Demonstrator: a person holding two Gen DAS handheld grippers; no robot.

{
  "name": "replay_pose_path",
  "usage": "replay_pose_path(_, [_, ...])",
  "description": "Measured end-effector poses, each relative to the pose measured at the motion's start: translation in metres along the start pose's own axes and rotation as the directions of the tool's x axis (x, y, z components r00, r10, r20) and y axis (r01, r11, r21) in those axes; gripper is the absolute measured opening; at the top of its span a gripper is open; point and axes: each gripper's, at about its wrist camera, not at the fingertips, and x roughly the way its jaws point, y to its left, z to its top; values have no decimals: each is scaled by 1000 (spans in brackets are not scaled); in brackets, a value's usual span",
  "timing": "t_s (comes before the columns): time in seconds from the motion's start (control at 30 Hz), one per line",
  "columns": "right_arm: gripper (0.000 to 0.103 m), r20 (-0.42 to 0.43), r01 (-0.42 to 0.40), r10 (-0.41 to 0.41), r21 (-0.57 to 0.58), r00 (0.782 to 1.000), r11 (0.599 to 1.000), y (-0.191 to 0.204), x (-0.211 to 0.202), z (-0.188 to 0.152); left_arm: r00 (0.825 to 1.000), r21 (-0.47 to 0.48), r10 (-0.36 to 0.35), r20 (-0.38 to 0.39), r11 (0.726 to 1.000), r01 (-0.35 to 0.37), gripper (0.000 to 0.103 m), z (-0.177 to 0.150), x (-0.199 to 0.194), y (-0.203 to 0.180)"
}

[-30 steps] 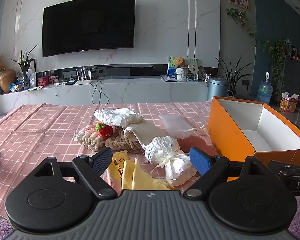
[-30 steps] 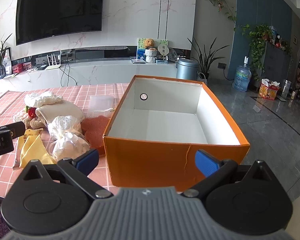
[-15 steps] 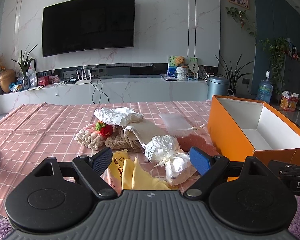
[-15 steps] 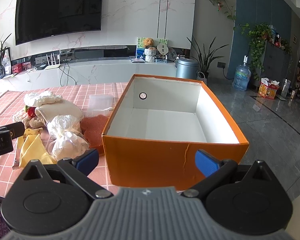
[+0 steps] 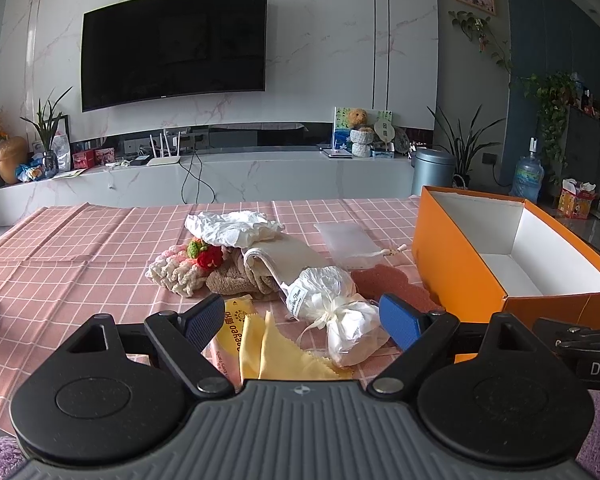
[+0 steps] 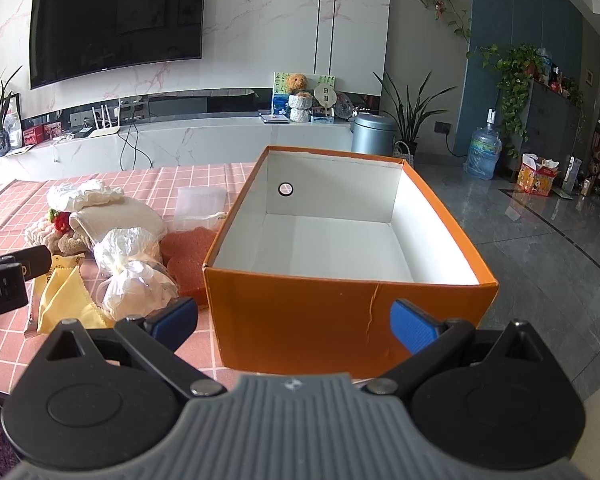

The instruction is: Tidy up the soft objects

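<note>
Nothing has moved: both the left gripper [image 5: 302, 320] and right gripper [image 6: 294, 322] wait wide open and empty, soft items [image 5: 332, 300] ahead, orange box [image 6: 300, 312] ready.

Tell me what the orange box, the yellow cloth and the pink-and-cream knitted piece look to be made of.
Orange box: likely cardboard, matte orange outside, white inside; its front wall shows a crease.
Yellow cloth: thin fabric, probably microfibre; zigzag-cut edges, lies flat.
Knitted piece: chunky yarn, looks crocheted; looped ridges with a red and green strawberry-like ornament.

matt cardboard box [image 6: 292, 316], checked cloth (creased) tablecloth [image 5: 80, 248]
</note>
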Motion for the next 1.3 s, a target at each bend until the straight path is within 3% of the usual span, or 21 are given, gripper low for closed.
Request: replay_pose_path(1.3, [101, -24, -15, 14, -29, 1000, 999, 6, 0, 2, 999, 44, -27, -19, 999, 27, 102, 1, 0, -1])
